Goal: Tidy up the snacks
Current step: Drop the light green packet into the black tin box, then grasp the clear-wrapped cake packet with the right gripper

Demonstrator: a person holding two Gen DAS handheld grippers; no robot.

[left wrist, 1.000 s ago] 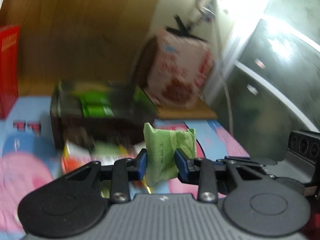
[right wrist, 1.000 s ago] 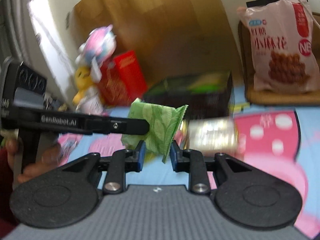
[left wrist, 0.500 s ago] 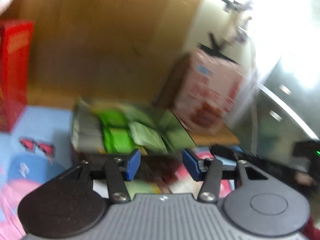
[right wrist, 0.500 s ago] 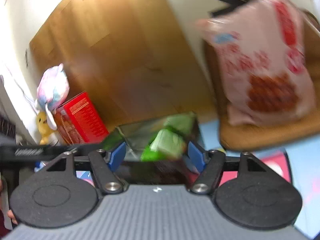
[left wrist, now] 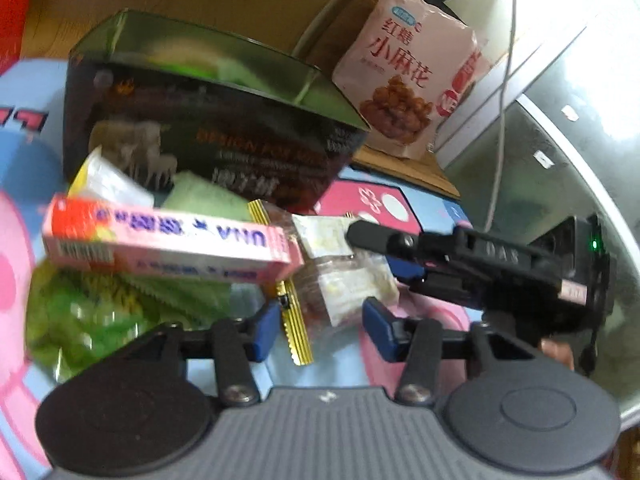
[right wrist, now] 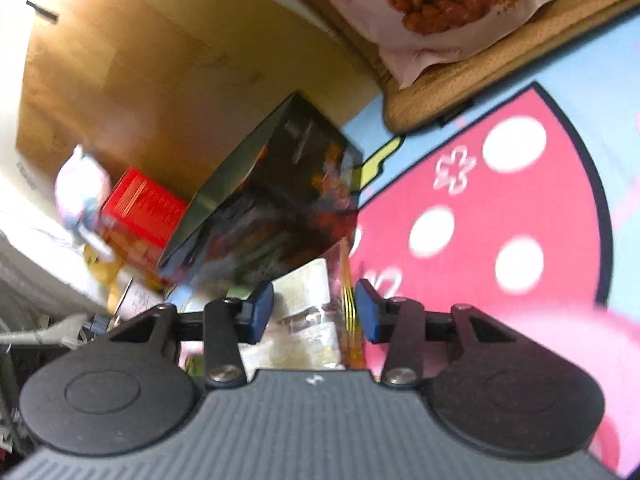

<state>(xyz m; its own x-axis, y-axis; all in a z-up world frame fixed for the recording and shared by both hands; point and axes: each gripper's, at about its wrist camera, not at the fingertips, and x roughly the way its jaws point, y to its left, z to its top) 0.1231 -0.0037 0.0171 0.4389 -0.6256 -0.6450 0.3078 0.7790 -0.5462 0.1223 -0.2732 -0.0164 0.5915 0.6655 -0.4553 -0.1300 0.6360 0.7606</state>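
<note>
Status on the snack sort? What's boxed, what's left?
Done: green packets lie in the dark box. In hand: nothing gripped; both tools, left and right, straddle the clear gold-edged pack, jaws just closing. Left: pink carton and green bags outside.

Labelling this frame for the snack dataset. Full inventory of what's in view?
dark box: 1, black with green inside, behind the pile
pink carton: 1, pink, atop the pile
green packets: several, green, under the carton
clear gold-edged packet: 1, between both grippers' fingers
snack bag: 1, pink, back right
red box: 1, red, left of the dark box
plush toy: 1, pale, blurred
mat: 1, blue and pink
left gripper: open
right gripper: open
</note>
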